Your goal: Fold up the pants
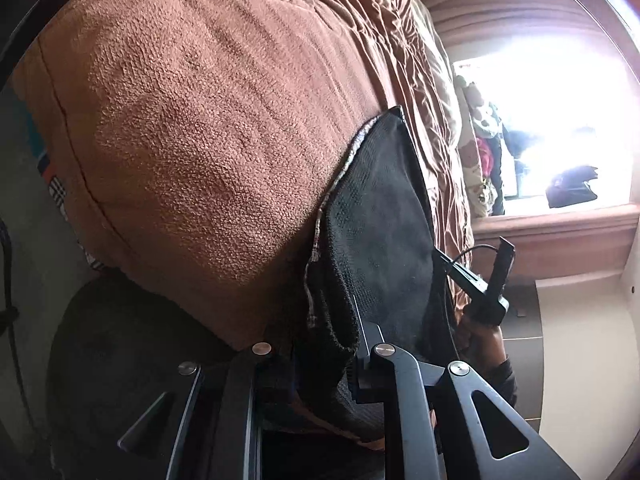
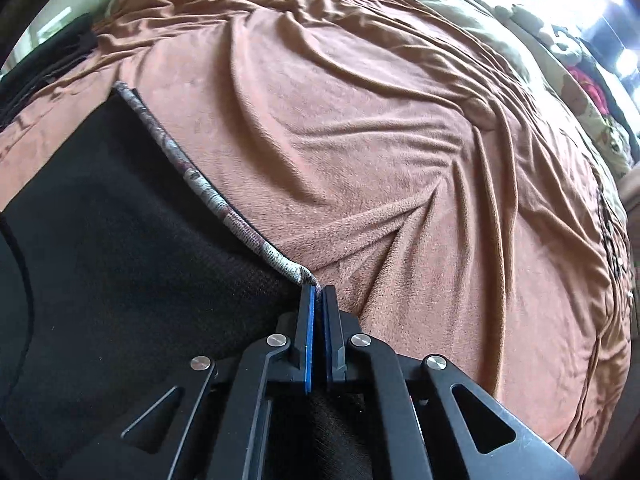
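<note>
Pants (image 2: 100,216): black knit, lying on your brown blanket (image 2: 400,160) at the near edge of the bed; a pale patterned band (image 2: 224,204) runs along one edge, probably the waistband or its lining.

Right gripper (image 2: 319,290): your jaws are together, pinched on the corner where the band ends. Only a small bite of cloth sits between the blue pads (image 2: 308,320).

Left gripper (image 1: 316,360): nearly closed, with a thick bunch of black cloth between the fingers. It looks clamped on the pants; the pads themselves are hidden by fabric.

Far view: from your left camera the right gripper (image 1: 486,280) shows at the other end of the garment, a hand (image 1: 480,340) behind it.

Step (judged): both ends appear held, so you are set to lift and bring one edge over the other.

Handling (judged): soft, limp, light. It will sag between your grips and will not keep a crease by itself. The knit looks grippy against the fleecy blanket, so expect drag, not sliding.

Where to hold: stay on the band. It is doubled and firmer than the leg cloth, so it should tear out of the pads less easily.

Risk (judged): the right bite is shallow and could slip under tension. The blanket is already wrinkled and may bunch with the pants.

Unclear: which end is waist and which is cuff.
</note>
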Demonstrator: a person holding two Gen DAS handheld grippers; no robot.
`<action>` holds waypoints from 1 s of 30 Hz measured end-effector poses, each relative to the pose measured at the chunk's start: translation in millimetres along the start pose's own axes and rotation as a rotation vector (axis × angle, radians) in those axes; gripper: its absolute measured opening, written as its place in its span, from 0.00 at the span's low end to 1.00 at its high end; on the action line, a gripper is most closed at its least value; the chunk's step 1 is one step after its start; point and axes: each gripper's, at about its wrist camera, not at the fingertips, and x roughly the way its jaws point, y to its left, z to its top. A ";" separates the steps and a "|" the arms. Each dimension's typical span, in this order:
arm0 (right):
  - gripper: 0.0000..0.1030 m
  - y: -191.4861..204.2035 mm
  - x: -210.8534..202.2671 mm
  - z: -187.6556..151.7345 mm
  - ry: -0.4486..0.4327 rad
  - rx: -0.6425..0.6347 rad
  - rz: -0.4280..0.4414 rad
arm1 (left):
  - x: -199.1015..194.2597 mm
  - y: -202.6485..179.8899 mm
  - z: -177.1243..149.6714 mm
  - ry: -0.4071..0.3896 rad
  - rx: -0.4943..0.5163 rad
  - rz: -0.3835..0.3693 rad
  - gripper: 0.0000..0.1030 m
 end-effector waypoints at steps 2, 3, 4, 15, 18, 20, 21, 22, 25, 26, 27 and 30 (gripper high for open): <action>0.01 0.7 0.0 2.2 -0.003 0.015 -0.015 | -0.2 -1.1 -0.5 -0.006 0.009 0.002 0.16; 0.01 1.1 -2.2 3.1 -0.007 0.024 -0.015 | -1.0 -0.8 -1.0 -0.009 0.011 0.001 0.12; 0.02 0.7 -4.7 3.7 -0.008 0.031 -0.014 | -1.9 0.0 -1.8 -0.009 0.010 -0.005 0.11; 0.07 -4.4 -81.4 -25.0 -0.087 0.164 0.049 | -6.1 7.2 -0.9 -0.012 0.024 -0.047 0.10; 0.07 3.2 -93.2 -40.9 -0.092 0.191 0.113 | -6.8 7.5 -1.6 -0.012 0.032 -0.052 0.10; 0.07 8.2 -99.2 -51.9 -0.085 0.213 0.147 | -7.6 7.3 -2.3 -0.013 0.037 -0.049 0.10; 0.07 10.2 -102.6 -57.8 -0.085 0.226 0.164 | -8.0 6.9 -2.5 -0.012 0.041 -0.050 0.10; 0.07 15.1 -106.6 -65.8 -0.090 0.246 0.194 | -8.9 6.3 -2.4 -0.012 0.046 -0.053 0.10; 0.07 22.9 -117.3 -81.4 -0.104 0.273 0.260 | -11.3 3.9 -1.5 -0.010 0.057 -0.063 0.10; 0.07 28.3 -122.1 -88.7 -0.111 0.278 0.279 | -11.7 2.9 -0.9 -0.010 0.059 -0.066 0.10; 0.07 31.2 -125.3 -94.4 -0.115 0.282 0.295 | -12.9 2.2 -0.4 -0.009 0.062 -0.072 0.09; 0.07 44.5 -135.4 -114.3 -0.126 0.295 0.338 | -13.9 -2.9 2.1 -0.011 0.070 -0.085 0.09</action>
